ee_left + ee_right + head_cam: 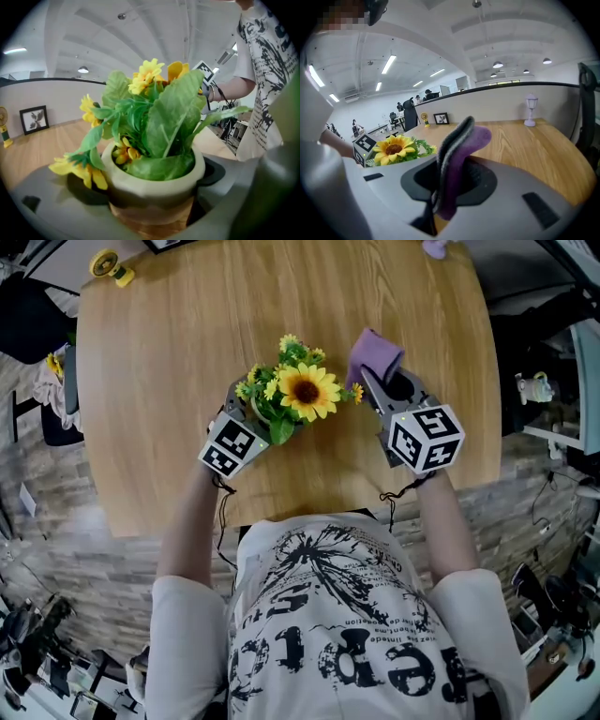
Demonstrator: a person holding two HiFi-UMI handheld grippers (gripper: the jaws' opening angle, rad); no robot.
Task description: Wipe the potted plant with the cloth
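Near edge of the counter (169, 362): we are holding one gripper in each hand. The left gripper (246, 418) is clamping the pale pot (152, 180) of the potted plant (298, 388) between its jaws, at mid-counter, with leaves and yellow flowers rising over the rim. The right gripper (382, 385) is pinching the folded purple cloth (375, 354), which is sticking up just beside the blooms on their right; contact not discernible. Farther back, a small yellow fan (111, 266) is standing at the far left corner, a framed picture (33, 118) beside it, and a small lamp (530, 110) at the far right.
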